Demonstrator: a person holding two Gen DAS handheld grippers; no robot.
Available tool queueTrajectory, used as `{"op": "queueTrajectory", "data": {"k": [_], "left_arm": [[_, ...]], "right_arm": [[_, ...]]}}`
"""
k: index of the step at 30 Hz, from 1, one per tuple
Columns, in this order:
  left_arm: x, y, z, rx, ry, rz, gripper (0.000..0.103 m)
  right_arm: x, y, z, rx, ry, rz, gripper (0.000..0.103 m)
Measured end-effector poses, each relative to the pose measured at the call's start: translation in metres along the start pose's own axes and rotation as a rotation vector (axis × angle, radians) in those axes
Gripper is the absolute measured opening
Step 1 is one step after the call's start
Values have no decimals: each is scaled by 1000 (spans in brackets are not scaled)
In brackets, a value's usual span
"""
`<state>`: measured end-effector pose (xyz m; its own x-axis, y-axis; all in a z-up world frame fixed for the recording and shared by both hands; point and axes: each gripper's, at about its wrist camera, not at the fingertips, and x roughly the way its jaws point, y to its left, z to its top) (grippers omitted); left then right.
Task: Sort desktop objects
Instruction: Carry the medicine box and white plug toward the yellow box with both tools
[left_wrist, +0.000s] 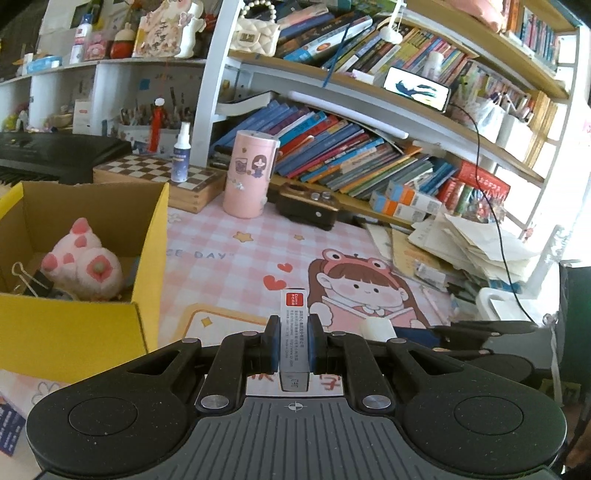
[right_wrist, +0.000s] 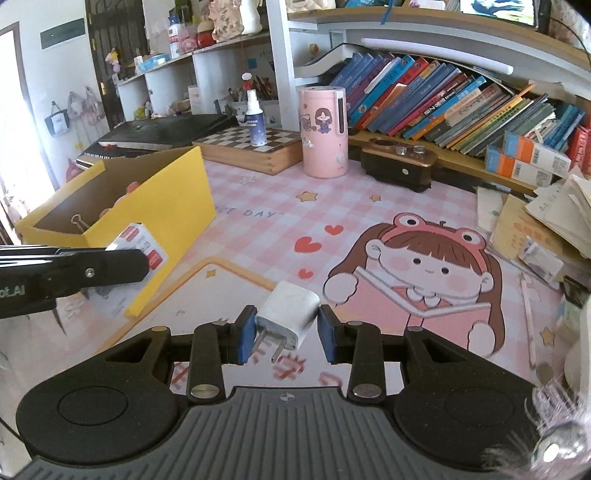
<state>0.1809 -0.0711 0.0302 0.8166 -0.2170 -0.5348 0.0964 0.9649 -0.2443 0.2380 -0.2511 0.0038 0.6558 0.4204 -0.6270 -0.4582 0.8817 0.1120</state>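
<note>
Small box: a slim white box (left_wrist: 293, 332) with a red label, clamped between the pads of the left gripper (left_wrist: 293, 341); held above the mat, to the right of the yellow box.
Small box axis: its long axis runs forward along the fingers, red end pointing away from the camera.
Charger plug: a white charger plug (right_wrist: 290, 314), clamped between the blue pads of the right gripper (right_wrist: 288, 330), right of the yellow box; its two prongs point back toward the camera.
Yellow box: an open yellow cardboard box (left_wrist: 147, 254) holding a pink-and-white plush toy (left_wrist: 86, 264) and a black binder clip (left_wrist: 31, 280).
Surface: a pink checked desk mat (right_wrist: 266, 210) printed with hearts, stars and a cartoon girl.
Behind the yellow box: a wooden chessboard (right_wrist: 251, 147) with a spray bottle (right_wrist: 255, 120) standing on it, a pink cylindrical container (right_wrist: 325, 133), then shelves of leaning books (right_wrist: 443, 107).
</note>
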Motion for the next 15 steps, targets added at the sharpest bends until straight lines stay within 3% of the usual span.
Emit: {"op": "queueTrajectory", "data": {"k": [7,15], "left_arm": [[-28,19,-16,-4,-3,-21,13],[-68,53,-40,-21,33,5,13]], "right_arm": [[-18,36,-15,-6,10,-20,33],[-36,87,-38,27,49,0,33]]}}
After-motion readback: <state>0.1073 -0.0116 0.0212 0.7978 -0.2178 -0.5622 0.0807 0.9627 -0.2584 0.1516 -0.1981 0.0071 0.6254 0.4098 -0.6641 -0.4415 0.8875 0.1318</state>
